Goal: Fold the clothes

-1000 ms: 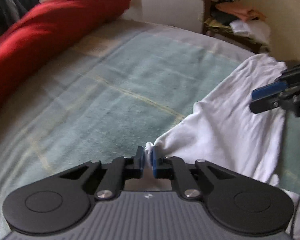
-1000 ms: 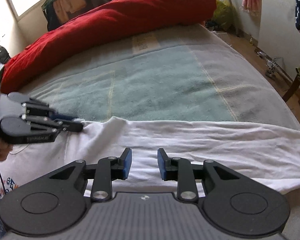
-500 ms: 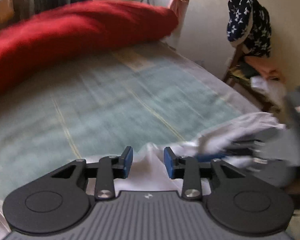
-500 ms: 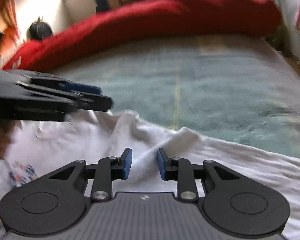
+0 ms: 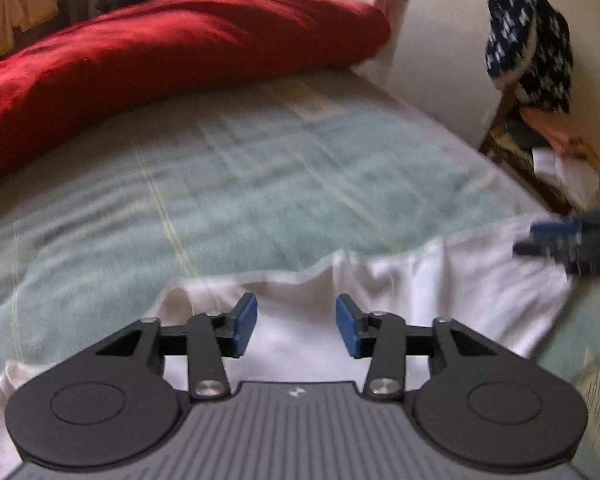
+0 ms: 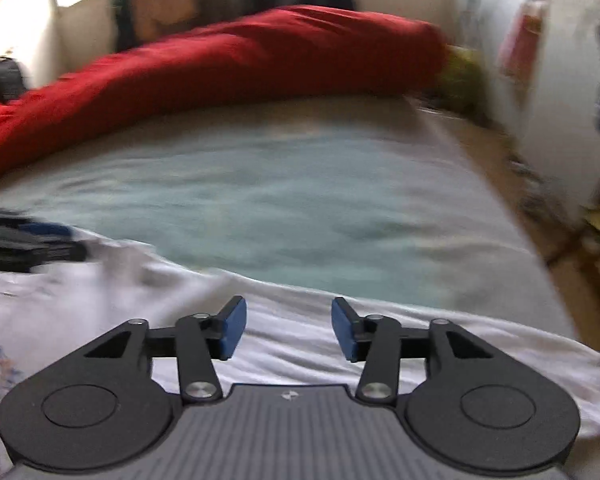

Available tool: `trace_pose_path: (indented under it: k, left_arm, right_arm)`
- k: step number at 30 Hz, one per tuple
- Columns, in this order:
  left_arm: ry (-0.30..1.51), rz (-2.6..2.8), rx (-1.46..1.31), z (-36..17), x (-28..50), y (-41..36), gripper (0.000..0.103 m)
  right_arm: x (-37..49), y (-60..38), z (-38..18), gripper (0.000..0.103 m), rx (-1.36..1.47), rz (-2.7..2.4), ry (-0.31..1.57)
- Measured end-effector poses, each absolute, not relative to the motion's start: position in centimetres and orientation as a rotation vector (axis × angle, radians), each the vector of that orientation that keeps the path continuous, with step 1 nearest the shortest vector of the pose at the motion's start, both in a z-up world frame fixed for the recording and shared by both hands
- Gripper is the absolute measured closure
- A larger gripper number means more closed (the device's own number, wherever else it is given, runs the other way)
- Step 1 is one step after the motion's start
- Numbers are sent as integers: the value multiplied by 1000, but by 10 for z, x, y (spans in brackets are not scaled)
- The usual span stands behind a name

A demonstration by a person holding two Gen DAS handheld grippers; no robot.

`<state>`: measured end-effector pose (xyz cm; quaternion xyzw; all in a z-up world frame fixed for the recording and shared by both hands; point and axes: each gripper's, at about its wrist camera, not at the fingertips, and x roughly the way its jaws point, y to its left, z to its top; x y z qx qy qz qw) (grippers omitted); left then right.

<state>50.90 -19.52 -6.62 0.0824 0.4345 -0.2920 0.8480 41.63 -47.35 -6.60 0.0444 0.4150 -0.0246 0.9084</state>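
Both grippers spread over a white shirt lying on the bed.

The left gripper (image 5: 296,328) has just been opening; its blue pads stand apart with nothing pinched between them, only the white shirt (image 5: 420,284) lying flat beneath. The right gripper (image 6: 288,332) has likewise just been opening and grips nothing, its pads apart above the same shirt (image 6: 300,320). The shirt lies along the near edge of the pale green blanket (image 5: 240,200), from about 7 o'clock to 3 o'clock in the left view. A red duvet (image 5: 160,60) is bunched at 11 o'clock. A chair (image 5: 512,148) piled with clothes stands at 2 o'clock.
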Motion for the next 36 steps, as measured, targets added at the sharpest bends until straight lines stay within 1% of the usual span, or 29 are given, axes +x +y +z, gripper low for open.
trace_pose_path:
  k: [3, 5, 9, 11, 13, 17, 20, 21, 22, 26, 31, 34, 36]
  left_arm:
    - [957, -579, 246, -86, 505, -196, 54]
    - [946, -573, 248, -82, 504, -195, 54]
    - [927, -570, 216, -72, 496, -193, 55]
    - [928, -569, 201, -68, 488, -193, 55]
    - [932, -568, 198, -66, 479, -196, 55]
    - [961, -554, 202, -68, 463, -200, 55]
    - [971, -544, 217, -70, 457, -197, 54]
    - [976, -543, 222, -71, 456, -196, 54]
    - [980, -541, 217, -70, 455, -195, 54]
    - [995, -535, 197, -67, 450, -191, 54]
    - [998, -538, 174, -63, 445, -194, 54]
    - [1019, -547, 179, -65, 441, -194, 53]
    - [1035, -554, 186, -67, 437, -192, 50]
  right_arm:
    - [419, -508, -89, 43, 103, -128, 896]
    - [417, -532, -102, 43, 98, -194, 911]
    - [392, -574, -87, 43, 193, -343, 894]
    - [378, -571, -74, 42, 249, -296, 859]
    - [374, -548, -71, 40, 228, -177, 857]
    - [375, -515, -91, 38, 139, -47, 905]
    - [363, -541, -103, 38, 127, -93, 895]
    - [356, -556, -105, 35, 140, -126, 889]
    - [350, -573, -106, 30, 152, -180, 895]
    - [333, -628, -104, 29, 214, -360, 926]
    - [340, -614, -85, 29, 222, -293, 862]
    - [355, -601, -91, 29, 229, -204, 866]
    - [355, -609, -101, 29, 283, -205, 868]
